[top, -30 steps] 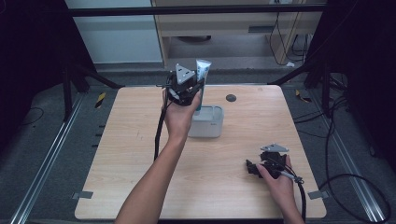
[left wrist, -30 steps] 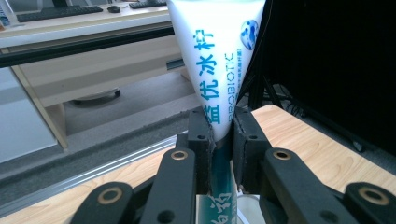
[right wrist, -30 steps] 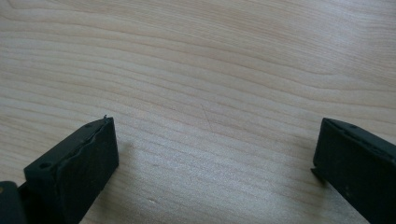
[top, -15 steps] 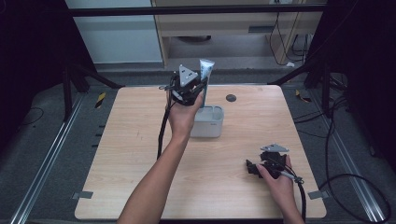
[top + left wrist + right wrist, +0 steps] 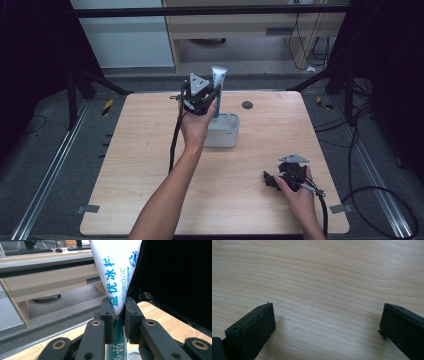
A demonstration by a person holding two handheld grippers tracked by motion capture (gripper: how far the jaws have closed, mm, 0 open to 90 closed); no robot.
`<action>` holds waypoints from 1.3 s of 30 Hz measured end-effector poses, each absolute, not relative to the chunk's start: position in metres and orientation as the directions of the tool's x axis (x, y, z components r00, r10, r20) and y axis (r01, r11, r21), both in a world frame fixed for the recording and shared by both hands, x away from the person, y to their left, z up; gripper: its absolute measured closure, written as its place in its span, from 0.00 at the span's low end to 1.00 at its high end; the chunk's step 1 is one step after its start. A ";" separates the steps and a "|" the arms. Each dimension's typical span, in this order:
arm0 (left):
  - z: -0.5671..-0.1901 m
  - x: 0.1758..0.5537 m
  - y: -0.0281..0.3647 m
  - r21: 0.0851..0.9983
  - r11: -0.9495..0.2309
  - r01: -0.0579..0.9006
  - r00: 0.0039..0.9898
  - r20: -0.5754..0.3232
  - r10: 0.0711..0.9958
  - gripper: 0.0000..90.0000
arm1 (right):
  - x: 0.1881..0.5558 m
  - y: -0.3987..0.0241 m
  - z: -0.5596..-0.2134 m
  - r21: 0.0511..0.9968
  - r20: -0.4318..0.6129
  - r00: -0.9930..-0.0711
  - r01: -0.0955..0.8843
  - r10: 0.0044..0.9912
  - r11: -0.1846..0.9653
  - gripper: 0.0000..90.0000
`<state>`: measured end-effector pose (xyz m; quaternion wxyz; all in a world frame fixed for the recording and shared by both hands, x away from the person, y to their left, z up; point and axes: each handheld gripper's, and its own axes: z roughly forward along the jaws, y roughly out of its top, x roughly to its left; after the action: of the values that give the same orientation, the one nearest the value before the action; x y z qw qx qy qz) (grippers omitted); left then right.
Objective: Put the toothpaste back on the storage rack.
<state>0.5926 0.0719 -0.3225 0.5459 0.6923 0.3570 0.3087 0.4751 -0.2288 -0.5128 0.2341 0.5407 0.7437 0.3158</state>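
Note:
A white and teal toothpaste tube (image 5: 218, 85) stands upright over a grey rectangular container (image 5: 224, 131) at the middle back of the wooden table (image 5: 140, 165). My left gripper (image 5: 210, 102) is shut on the tube's lower part; in the left gripper view the two pads squeeze the tube (image 5: 115, 277) between them. My right gripper (image 5: 270, 181) rests low over the table's front right, and in the right gripper view its fingertips (image 5: 257, 325) stand wide apart, open, with only bare wood between them.
A small dark round disc (image 5: 247, 105) lies on the table behind the container. Metal rails run along the floor at left and right. A desk with drawers stands behind the table. Cables trail from both grippers.
The left gripper with the tube has shifted slightly right and down toward the container. The right hand has stayed in place.

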 end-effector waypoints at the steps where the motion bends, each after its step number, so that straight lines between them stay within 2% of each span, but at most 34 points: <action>1: -0.324 0.593 0.072 0.978 -0.142 0.151 0.553 0.035 0.833 0.88 | 0.475 -0.229 -0.513 0.723 -0.007 -0.306 0.656 0.952 0.216 0.00; 15: -0.334 0.593 0.075 0.982 -0.127 0.142 0.559 0.026 0.829 0.88 | 0.475 -0.229 -0.513 0.723 -0.006 -0.305 0.657 0.952 0.215 0.00; 39: -0.366 0.596 0.076 0.973 -0.139 0.182 0.559 0.014 0.829 0.88 | 0.475 -0.229 -0.513 0.724 -0.005 -0.306 0.656 0.952 0.215 0.00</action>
<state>0.5961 0.0762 -0.3658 0.5456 0.6939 0.3643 0.2967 0.4751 -0.2287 -0.5128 0.2338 0.5406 0.7434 0.3168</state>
